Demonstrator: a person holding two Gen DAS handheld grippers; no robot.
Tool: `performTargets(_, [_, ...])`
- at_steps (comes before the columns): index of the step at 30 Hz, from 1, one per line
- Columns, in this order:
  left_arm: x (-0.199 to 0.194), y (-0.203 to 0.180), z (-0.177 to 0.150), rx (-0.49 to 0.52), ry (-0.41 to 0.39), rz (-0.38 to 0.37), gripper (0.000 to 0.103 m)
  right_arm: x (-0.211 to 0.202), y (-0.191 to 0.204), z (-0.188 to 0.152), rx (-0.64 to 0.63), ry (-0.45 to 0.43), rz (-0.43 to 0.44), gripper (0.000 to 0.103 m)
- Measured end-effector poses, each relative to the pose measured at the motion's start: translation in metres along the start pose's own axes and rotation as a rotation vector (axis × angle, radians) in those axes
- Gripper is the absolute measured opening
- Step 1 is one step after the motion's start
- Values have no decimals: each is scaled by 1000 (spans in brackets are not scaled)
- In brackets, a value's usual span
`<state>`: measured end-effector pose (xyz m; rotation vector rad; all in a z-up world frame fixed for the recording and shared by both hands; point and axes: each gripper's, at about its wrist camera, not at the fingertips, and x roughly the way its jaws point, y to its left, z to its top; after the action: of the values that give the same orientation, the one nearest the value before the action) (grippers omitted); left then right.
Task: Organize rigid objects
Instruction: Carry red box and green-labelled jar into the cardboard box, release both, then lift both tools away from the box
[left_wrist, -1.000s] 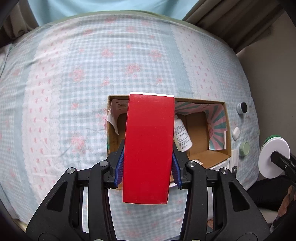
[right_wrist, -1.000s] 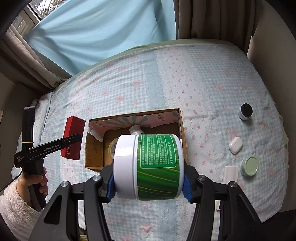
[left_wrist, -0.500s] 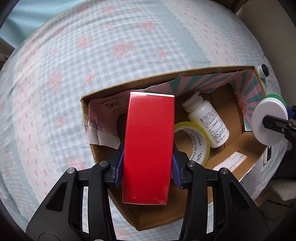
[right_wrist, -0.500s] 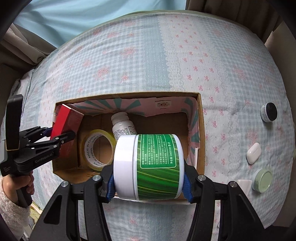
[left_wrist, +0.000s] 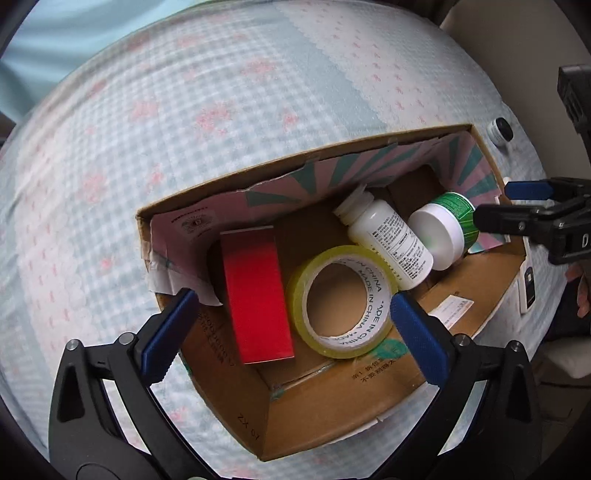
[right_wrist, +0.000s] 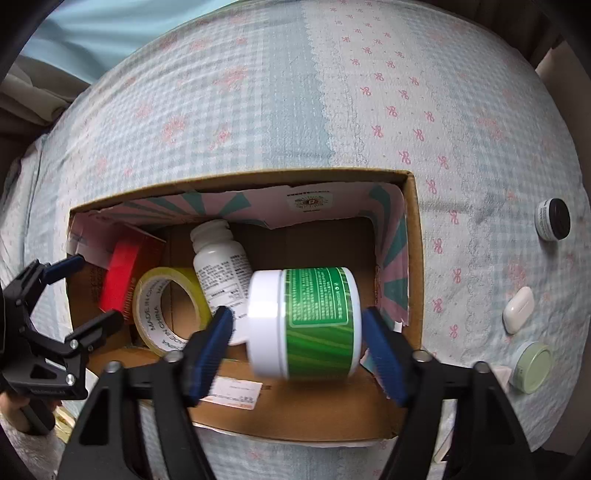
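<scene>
Right wrist view shows your right gripper (right_wrist: 297, 328) opening, its pads already clear of the green jar (right_wrist: 308, 325) lying sideways in the cardboard box (right_wrist: 413, 258), lid toward frame left. Your left gripper (left_wrist: 288, 321) is opening too, empty above the red box (left_wrist: 255, 295). Loose items lie at right edge, nearer your right hand.

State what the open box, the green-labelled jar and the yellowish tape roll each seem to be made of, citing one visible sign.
Open box: corrugated cardboard, matte brown, with folded flaps and raw edges.
Green-labelled jar: probably plastic, with a smooth white lid and a glossy printed label.
Yellowish tape roll: clear yellowish plastic film wound on a printed core, likely card; its side shines.
</scene>
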<state>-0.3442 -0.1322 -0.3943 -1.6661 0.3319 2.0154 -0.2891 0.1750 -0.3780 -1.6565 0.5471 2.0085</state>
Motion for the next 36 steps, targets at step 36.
performTargets(36, [-202,-25,-83,-197,-243,50,103,-205,14,-87,-85,-316,-52,103])
